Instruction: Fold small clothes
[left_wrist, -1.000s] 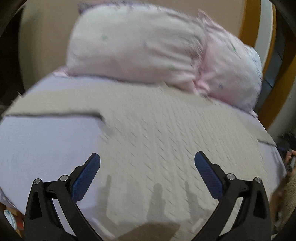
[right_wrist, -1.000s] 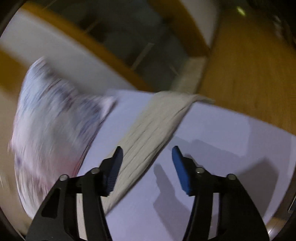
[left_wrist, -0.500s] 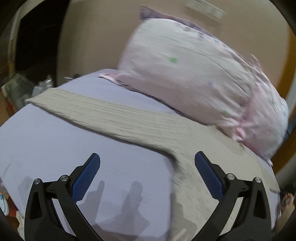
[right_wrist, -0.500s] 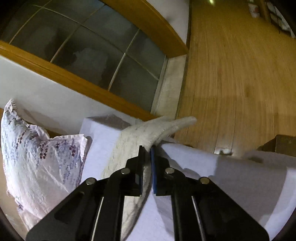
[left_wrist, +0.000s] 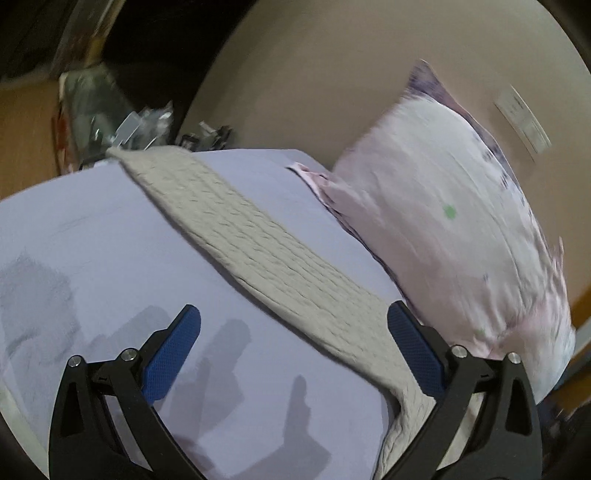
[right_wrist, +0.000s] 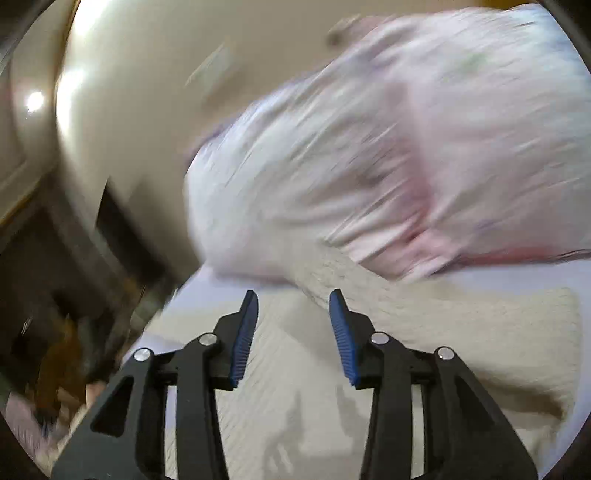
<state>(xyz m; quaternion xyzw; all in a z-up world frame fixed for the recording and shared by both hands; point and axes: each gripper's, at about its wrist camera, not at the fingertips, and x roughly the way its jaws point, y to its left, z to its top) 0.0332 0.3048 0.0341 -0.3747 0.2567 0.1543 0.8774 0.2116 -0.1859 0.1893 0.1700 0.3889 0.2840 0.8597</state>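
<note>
A beige knitted sweater lies spread on a lavender bed sheet. In the left wrist view one long sleeve (left_wrist: 255, 243) runs from the far left edge of the bed toward the lower right. My left gripper (left_wrist: 293, 345) is open and empty, hovering above the sheet (left_wrist: 92, 251) with the sleeve passing under its right finger. In the blurred right wrist view the sweater body (right_wrist: 461, 339) shows with a sleeve folded across it. My right gripper (right_wrist: 293, 317) is open and empty just above the sweater.
A large pink floral pillow (left_wrist: 454, 229) leans against the beige headboard (left_wrist: 332, 74) behind the sweater; it also fills the right wrist view (right_wrist: 388, 147). Clutter (left_wrist: 110, 110) stands beyond the bed's left edge. Dark furniture (right_wrist: 55, 277) is off the bed's right side.
My right gripper, shut on the sleeve end half a second ago, has swung over the sweater body and opened, leaving the sleeve folded across it. My left gripper has turned left toward the other sleeve.
</note>
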